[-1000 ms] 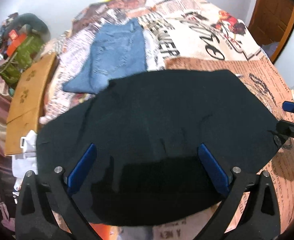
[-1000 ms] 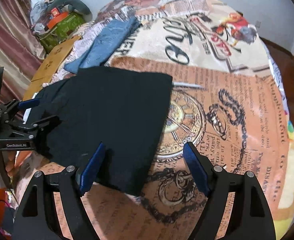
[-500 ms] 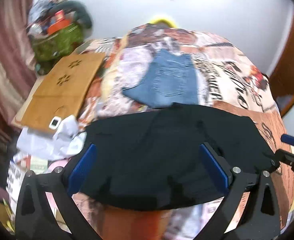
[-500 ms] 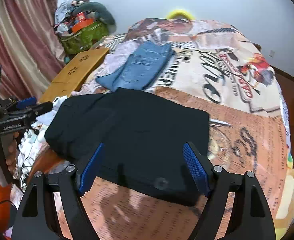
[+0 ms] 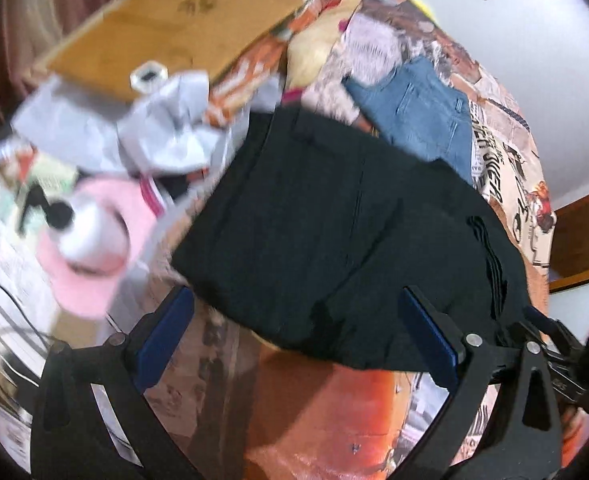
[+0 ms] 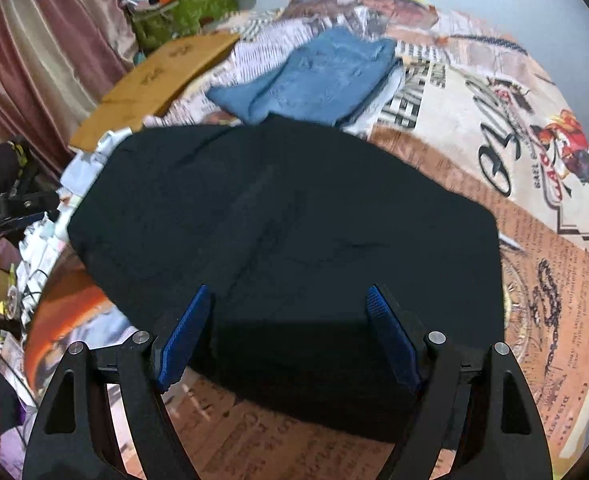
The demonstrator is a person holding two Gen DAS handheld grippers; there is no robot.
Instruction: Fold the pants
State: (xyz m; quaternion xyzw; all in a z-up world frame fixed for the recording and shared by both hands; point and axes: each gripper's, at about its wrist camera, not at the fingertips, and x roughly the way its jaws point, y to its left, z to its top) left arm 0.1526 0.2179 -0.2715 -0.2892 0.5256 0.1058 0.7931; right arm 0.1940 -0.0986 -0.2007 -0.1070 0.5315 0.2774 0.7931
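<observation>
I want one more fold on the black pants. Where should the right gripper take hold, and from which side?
Probably the near hem of the black pants, at the corner toward the right gripper. Come in low from the near side: that edge lies flat and unobstructed on the bedspread, whereas the far edge abuts the blue jeans.

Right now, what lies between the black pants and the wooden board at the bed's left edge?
In the right wrist view, crumpled white cloth fills the gap between the black pants and the wooden board.

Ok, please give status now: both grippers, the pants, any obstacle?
Left gripper open, empty. Right gripper open, empty. Black pants folded flat on bedspread. Blue jeans at the far edge, may touch; nothing blocking.
</observation>
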